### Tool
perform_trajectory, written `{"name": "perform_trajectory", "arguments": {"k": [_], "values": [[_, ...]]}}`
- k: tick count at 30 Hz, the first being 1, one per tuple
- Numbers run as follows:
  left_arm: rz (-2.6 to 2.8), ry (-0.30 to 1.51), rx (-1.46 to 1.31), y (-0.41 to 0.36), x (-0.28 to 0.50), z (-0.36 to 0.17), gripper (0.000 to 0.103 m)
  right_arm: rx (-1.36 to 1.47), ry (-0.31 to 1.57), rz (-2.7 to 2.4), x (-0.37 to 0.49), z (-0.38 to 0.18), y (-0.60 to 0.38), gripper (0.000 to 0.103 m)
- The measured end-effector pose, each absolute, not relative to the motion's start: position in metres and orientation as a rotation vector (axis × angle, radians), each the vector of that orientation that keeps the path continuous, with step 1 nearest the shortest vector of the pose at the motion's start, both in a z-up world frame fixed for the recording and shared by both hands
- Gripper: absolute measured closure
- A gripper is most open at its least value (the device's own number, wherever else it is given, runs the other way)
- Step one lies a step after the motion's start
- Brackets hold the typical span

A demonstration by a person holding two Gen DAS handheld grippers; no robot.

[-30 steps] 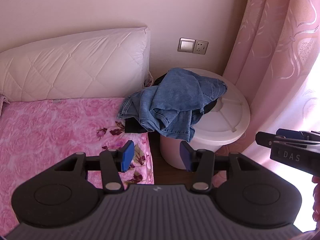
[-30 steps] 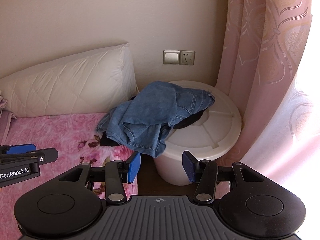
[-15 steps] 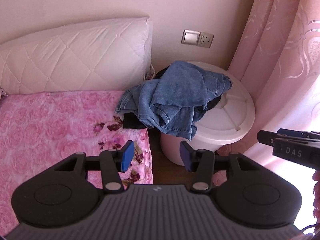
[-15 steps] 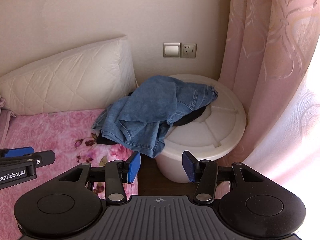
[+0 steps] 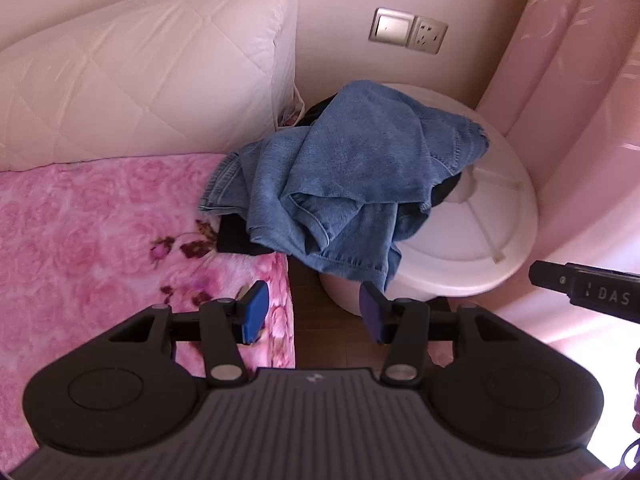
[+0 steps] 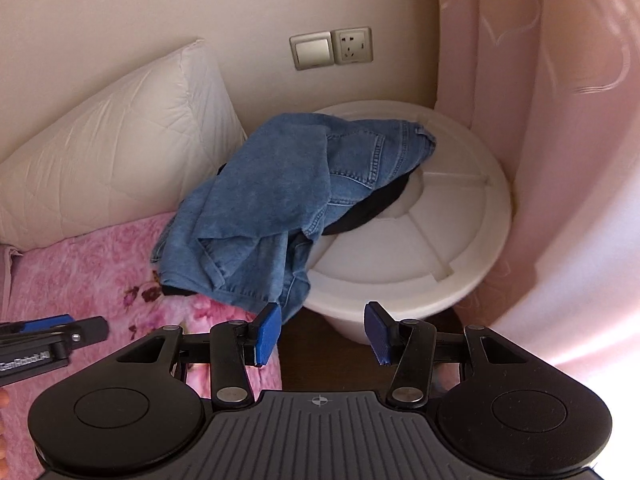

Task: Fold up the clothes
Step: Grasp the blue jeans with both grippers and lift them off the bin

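Left wrist view: left hand-held gripper (image 5: 312,312) is spread wide and empty. Jeans (image 5: 344,176) lie crumpled directly ahead, draped from bed (image 5: 100,240) onto bucket lid (image 5: 480,232).

Right wrist view: right hand-held gripper (image 6: 322,334) is spread wide and empty. Jeans (image 6: 280,200) lie ahead, slightly left, over a black garment (image 6: 368,208).

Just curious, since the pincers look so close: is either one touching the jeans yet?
Apart. In the left wrist view the left gripper is open short of the jeans; the right wrist view shows the right gripper likewise.
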State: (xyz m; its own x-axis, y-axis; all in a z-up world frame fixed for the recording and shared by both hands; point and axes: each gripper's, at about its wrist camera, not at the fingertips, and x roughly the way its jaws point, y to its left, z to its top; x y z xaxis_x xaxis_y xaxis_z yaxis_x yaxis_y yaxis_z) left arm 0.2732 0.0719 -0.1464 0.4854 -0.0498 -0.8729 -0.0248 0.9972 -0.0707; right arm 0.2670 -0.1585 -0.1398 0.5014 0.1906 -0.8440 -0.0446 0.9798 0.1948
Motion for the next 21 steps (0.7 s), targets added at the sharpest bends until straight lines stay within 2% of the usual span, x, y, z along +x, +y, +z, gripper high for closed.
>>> {"name": "perform_trajectory", "arguments": {"k": [10, 21], "values": [[0.023, 1.133, -0.056, 0.064, 0.345, -0.211, 0.06, 0.204, 1.142, 0.204, 0.333, -0.203, -0.174, 0.053], [0.027, 1.171, -0.199, 0.073, 0.392, -0.28, 0.062, 0.252, 1.165, 0.266, 0.374, -0.266, -0.161, 0.053]]}}
